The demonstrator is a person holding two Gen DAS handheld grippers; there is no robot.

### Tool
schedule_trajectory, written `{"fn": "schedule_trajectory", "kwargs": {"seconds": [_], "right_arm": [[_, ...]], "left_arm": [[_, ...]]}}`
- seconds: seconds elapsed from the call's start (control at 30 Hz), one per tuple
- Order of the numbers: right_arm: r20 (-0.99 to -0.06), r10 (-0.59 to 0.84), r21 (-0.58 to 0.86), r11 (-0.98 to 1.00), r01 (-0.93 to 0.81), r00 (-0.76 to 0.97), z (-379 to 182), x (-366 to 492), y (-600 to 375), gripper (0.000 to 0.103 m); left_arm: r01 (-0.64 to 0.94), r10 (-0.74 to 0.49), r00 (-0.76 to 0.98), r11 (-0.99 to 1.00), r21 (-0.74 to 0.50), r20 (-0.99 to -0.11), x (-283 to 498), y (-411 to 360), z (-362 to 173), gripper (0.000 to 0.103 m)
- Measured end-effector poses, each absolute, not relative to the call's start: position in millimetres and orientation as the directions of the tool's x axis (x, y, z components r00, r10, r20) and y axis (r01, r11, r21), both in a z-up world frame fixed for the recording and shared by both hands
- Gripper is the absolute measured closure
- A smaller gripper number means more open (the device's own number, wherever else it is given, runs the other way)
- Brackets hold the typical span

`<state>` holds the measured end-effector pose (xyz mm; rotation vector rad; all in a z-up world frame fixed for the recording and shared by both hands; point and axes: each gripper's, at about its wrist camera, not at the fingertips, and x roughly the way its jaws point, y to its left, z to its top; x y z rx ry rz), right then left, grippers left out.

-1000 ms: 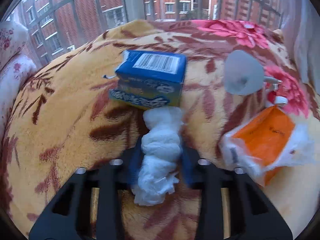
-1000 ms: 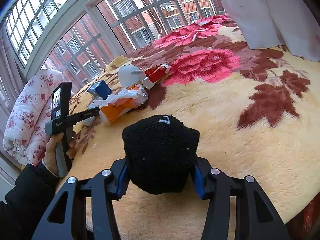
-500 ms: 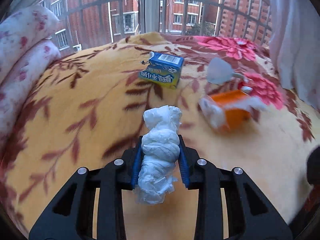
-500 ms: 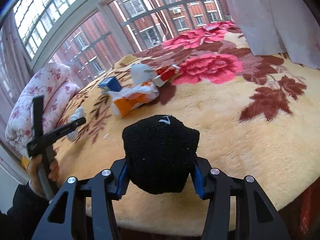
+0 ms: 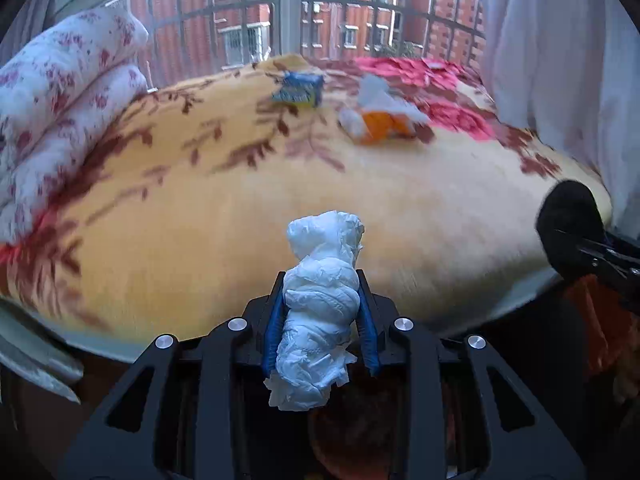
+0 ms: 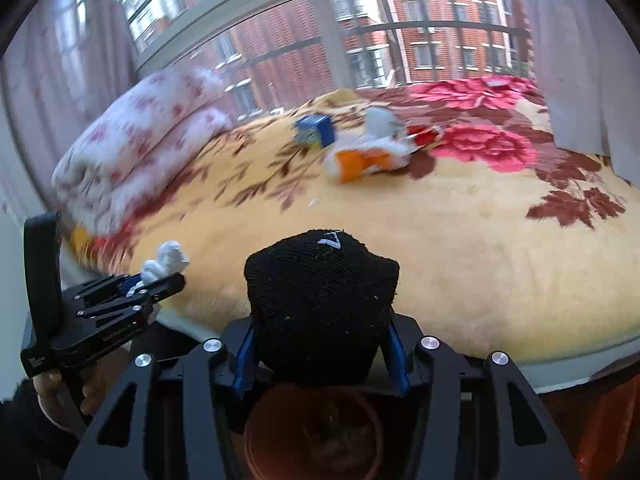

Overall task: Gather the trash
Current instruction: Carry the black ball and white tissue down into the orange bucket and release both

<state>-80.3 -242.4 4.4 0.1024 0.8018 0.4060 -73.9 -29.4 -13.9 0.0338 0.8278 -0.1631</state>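
My left gripper [image 5: 322,312] is shut on a crumpled white tissue wad [image 5: 320,296], held off the near edge of the bed; it also shows in the right wrist view [image 6: 160,276]. My right gripper [image 6: 320,340] is shut on a black knitted sock [image 6: 320,300], which also shows at the right of the left wrist view [image 5: 568,220]. A round orange-brown bin [image 6: 312,436] sits below the right gripper. On the bed lie a blue carton [image 5: 300,88], an orange packet in white plastic [image 5: 380,120] and a white cup-like piece [image 6: 380,120].
The bed has a yellow floral blanket [image 5: 240,200] with a folded floral quilt [image 5: 52,100] at its left. A barred window [image 6: 360,40] stands behind and white curtains [image 5: 560,60] hang at the right. A red wrapper [image 6: 424,134] lies by the packet.
Both grippers pulled back from the bed past its near edge, each still holding its item. The trash on the bed now looks farther away. The bin has come into view below.
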Motion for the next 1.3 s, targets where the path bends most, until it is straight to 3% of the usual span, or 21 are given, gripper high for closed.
{"fn": "schedule_trajectory", "kwargs": {"seconds": [0.37,0.9,0.97,1.0,1.03,1.3], "right_arm": [[-0.759,0.389,0.182,0.897,-0.403,0.522,-33.5,-152.7,-218.7,0.052],[-0.837,0.373,0.224,0.901,-0.372,0.401,-89.0,-149.0,-203.6,0.049],[-0.846,0.369,0.225,0.902,-0.369,0.385,-93.4,-145.3,-202.4,0.045],[-0.849,0.366,0.227,0.903,-0.363,0.380,-95.2,-144.0,-202.9,0.045],[-0.852,0.368,0.235,0.905,-0.354,0.374,-97.0,-142.1,-204.6,0.045],[-0.851,0.371,0.263,0.913,-0.311,0.372,-99.2,-137.5,-218.4,0.040]], "left_arm": [[0.199,-0.130,0.593,0.980,-0.011,-0.795,-133.9,-52.4,-64.8,0.072],[0.184,-0.141,0.476,0.981,-0.058,-0.868,-127.8,-54.8,-111.2,0.070],[0.176,-0.130,0.465,0.983,-0.053,-0.875,-127.0,-54.4,-114.9,0.055],[0.170,-0.131,0.465,0.984,-0.057,-0.876,-127.0,-53.1,-115.6,0.038],[0.165,-0.132,0.468,0.984,-0.061,-0.874,-126.8,-52.6,-115.3,0.031],[0.146,-0.147,0.452,0.985,-0.089,-0.880,-123.0,-47.2,-120.0,0.030]]}}
